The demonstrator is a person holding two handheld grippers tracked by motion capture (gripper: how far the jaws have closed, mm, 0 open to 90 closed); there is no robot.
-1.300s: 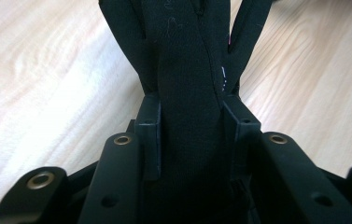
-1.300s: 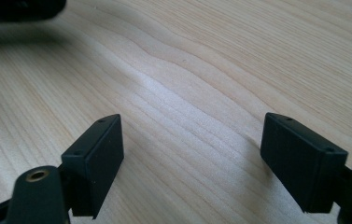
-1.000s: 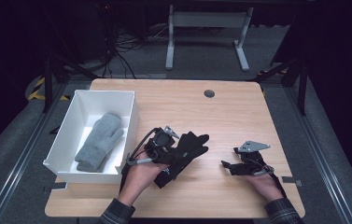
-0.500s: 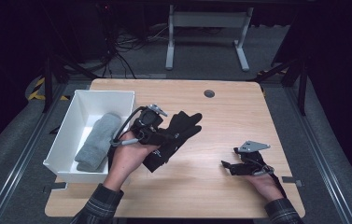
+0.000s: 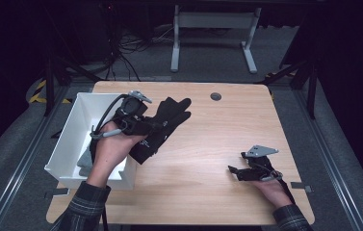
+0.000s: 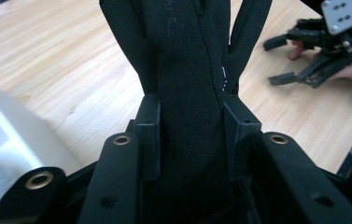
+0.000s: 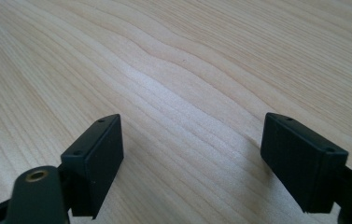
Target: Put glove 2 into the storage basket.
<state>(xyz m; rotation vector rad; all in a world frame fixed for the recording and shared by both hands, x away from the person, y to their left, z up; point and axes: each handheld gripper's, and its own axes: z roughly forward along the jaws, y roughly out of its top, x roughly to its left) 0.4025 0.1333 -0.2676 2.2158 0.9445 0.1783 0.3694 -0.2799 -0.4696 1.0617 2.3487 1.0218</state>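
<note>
the left tongs [image 5: 152,126] clench a black glove [image 5: 162,127], lifted over the desk [image 5: 208,159] beside a white bin [image 5: 80,115] holding a grey one, likely to drop it in, while the right tongs [image 5: 239,172] rest released on the desk.

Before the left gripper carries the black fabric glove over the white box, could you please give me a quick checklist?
1. Left gripper clamped on black fabric glove: ok.
2. Glove lifted off the light wooden table: ok.
3. Glove over the white rectangular box: not ok, it hangs beside it.
4. Room beside the grey glove in the box: cannot tell.
5. Right gripper open, parked aside: ok.
</note>
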